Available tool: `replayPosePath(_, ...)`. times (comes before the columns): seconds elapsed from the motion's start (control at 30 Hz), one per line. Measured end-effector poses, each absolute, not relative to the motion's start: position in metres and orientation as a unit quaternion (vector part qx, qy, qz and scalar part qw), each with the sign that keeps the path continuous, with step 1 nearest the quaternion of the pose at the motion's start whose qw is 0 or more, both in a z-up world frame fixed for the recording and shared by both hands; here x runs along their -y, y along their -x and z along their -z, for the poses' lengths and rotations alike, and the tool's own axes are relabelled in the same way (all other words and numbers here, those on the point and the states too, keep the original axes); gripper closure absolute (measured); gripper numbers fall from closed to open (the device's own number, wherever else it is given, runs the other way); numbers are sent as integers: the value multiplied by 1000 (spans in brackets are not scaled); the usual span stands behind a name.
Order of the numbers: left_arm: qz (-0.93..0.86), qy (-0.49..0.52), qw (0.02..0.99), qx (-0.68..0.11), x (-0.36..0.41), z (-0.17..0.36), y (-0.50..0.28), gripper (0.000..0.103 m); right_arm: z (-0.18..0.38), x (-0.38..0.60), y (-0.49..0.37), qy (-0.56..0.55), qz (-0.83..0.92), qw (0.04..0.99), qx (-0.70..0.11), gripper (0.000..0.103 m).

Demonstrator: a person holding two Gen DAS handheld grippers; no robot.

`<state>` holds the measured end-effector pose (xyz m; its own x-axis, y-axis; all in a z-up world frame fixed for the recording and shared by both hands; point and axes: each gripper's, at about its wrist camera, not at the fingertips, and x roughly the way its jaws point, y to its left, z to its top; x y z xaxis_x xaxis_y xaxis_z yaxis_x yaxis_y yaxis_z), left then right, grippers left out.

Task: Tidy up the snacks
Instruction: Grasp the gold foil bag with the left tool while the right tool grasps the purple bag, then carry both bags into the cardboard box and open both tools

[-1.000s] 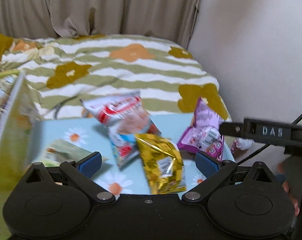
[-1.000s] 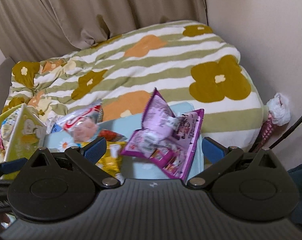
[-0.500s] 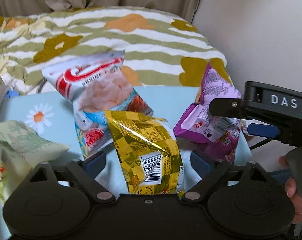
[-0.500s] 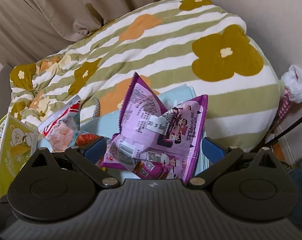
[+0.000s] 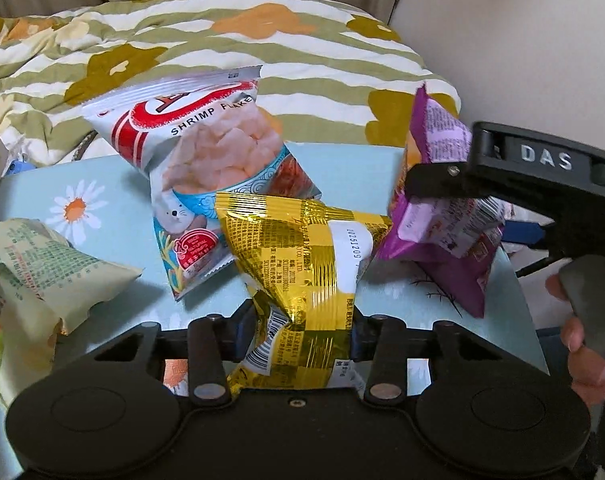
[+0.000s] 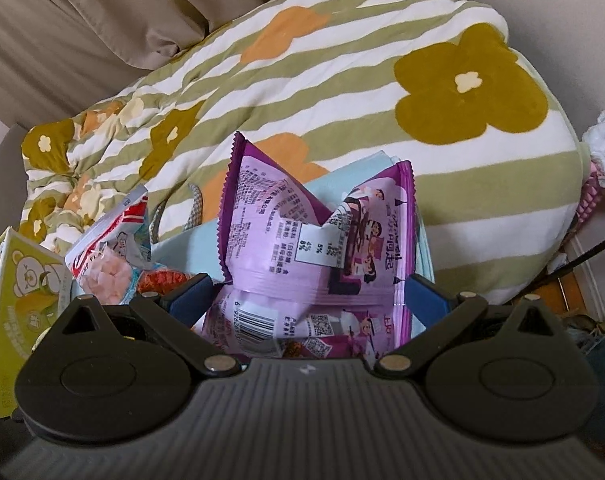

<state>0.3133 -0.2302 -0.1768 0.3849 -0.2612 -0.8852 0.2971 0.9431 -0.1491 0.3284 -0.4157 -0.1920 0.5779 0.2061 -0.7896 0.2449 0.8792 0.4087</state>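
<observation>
My left gripper (image 5: 300, 330) is shut on the near end of a gold foil snack bag (image 5: 302, 264), which crumples between its pads. A white shrimp flakes bag (image 5: 206, 168) lies just behind it on the light blue daisy tablecloth (image 5: 102, 200). My right gripper (image 6: 308, 300) has its jaws closed against a purple snack bag (image 6: 314, 248), which folds up between them. In the left wrist view the right gripper's black body (image 5: 542, 184) holds that purple bag (image 5: 434, 216) at the table's right edge.
A pale green snack bag (image 5: 30, 272) lies at the left. A green bear-print box (image 6: 18, 304) stands at the far left. Behind the table is a striped flower quilt (image 6: 342, 100), then curtains and a wall. A dark cable runs at the right.
Both grippers moved forward and closed: the left one onto the gold bag, the right one onto the purple bag, which has buckled upward.
</observation>
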Motion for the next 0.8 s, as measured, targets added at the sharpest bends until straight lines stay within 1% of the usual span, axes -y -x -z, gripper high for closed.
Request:
replayPosePath(0.4,160,-23,838,-521,224,163,-301,56,193,408,-340,-212,-7,862,-461,0)
replayPosePath(0.43,160,-23,839,-520,224,162,-300,56,192,408,-339,-212,-7,863,-459,2)
replayPosePath(0.5,160,-24,841,-517,222,159,-297,56,189,407,-336,-209,-13,865,-455,10)
replayPosePath(0.6,162,-23,844,-511,219,154,-292,56,183,405,-332,-205,-15,869,-449,18)
replayPosePath(0.7,163,-21,848,-504,217,147,-287,56,181,407,-326,-215,-14,869,-446,21)
replayPosePath(0.8,165,-18,853,-495,212,137,-280,56,177,409,-319,-223,-11,869,-442,21)
